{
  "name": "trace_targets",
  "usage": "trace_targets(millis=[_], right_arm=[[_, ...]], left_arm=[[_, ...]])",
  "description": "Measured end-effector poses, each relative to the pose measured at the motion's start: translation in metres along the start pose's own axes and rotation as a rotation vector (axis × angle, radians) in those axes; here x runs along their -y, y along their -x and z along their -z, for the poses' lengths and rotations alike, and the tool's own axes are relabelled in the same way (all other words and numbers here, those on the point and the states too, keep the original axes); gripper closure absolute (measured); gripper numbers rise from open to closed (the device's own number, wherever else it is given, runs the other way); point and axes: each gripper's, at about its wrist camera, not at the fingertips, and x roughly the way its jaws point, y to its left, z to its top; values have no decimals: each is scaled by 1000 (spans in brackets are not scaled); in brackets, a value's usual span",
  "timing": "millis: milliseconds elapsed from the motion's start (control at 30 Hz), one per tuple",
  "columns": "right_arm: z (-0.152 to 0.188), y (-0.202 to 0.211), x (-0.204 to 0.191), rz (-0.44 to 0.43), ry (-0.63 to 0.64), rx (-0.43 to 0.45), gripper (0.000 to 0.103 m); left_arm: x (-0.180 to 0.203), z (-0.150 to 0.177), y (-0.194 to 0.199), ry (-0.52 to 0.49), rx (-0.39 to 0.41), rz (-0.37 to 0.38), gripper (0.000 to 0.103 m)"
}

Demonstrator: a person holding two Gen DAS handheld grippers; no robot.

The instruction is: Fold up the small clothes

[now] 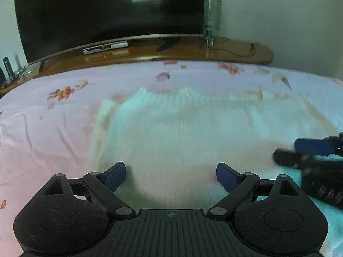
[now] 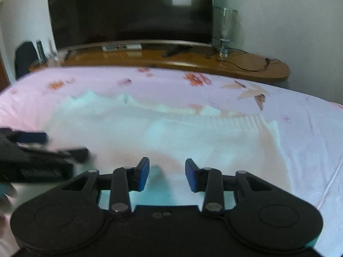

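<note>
A white knitted garment (image 1: 182, 132) lies flat on the pink floral bedsheet (image 1: 42, 128), its ribbed hem toward the far side. My left gripper (image 1: 170, 176) hovers over the garment's near left part, jaws wide open with nothing between the blue pads. In the right wrist view the same garment (image 2: 171, 132) spreads across the sheet (image 2: 310, 139). My right gripper (image 2: 167, 174) is over its near edge, jaws partly apart and empty. Each gripper shows blurred in the other's view: the right gripper (image 1: 295, 150) at the right edge, the left gripper (image 2: 55, 145) at the left edge.
Beyond the bed stands a curved wooden shelf (image 1: 235, 53) with a large dark television (image 1: 107, 15), a set-top box (image 1: 105, 47), cables and a clear glass container (image 2: 225, 27). A dark chair back (image 2: 24, 57) is at the far left.
</note>
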Motion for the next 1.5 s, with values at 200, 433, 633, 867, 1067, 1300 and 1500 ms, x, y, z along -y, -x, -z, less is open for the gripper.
trace_targets(millis=[200, 433, 633, 867, 1067, 1300, 1500], right_arm=[[3, -8, -9, 17, 10, -49, 63], [7, 12, -8, -32, -81, -39, 59], [13, 33, -18, -45, -93, -33, 58], [20, 49, -26, -37, -99, -32, 55], [31, 54, -28, -26, -115, -47, 55], [37, 58, -27, -21, -128, -48, 55], [38, 59, -26, -10, -125, -40, 55]], left_arm=[[-4, -3, 8, 20, -34, -2, 12], [-20, 4, 26, 68, -70, -14, 12], [-34, 14, 50, 128, -104, 0, 12], [-50, 44, 66, 266, -176, 55, 12], [-62, 68, 81, 434, -180, 100, 12], [-71, 97, 91, 634, -168, 120, 12], [-71, 113, 93, 774, -157, 148, 34]])
